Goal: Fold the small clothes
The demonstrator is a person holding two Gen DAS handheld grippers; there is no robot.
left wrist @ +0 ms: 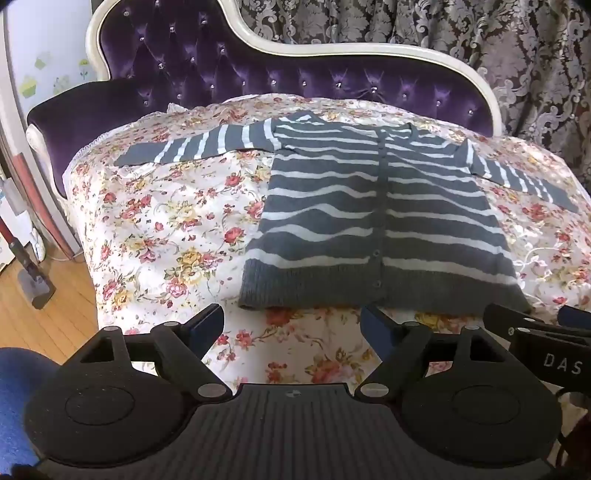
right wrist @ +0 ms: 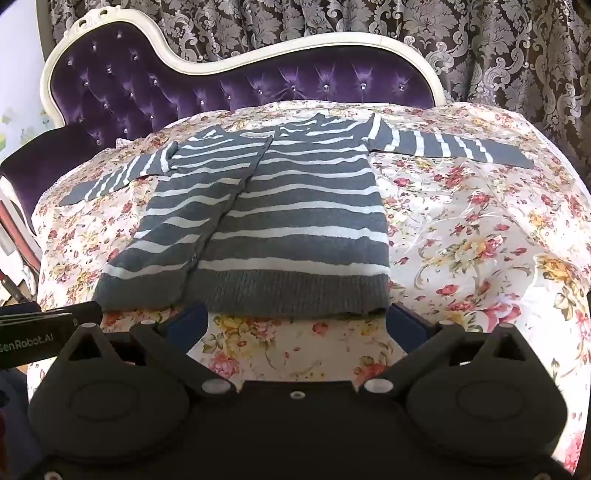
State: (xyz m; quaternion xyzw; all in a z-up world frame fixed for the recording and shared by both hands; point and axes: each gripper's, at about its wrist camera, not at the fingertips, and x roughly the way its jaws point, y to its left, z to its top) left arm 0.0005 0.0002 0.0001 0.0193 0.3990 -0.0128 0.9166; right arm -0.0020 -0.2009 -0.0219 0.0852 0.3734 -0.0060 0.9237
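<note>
A small grey cardigan with white stripes [left wrist: 380,221] lies flat and buttoned on a floral cover [left wrist: 166,221], both sleeves spread out to the sides. It also shows in the right wrist view [right wrist: 266,221]. My left gripper [left wrist: 293,325] is open and empty, just short of the cardigan's ribbed hem, toward its left corner. My right gripper [right wrist: 295,321] is open and empty, just short of the hem toward its right corner. The right gripper's body shows at the right edge of the left wrist view [left wrist: 546,339].
The floral cover [right wrist: 480,240] drapes a purple tufted chaise with a cream frame [left wrist: 258,66]. Patterned curtains [right wrist: 332,26] hang behind. Wooden floor and a vacuum head [left wrist: 35,284] lie to the left of the chaise.
</note>
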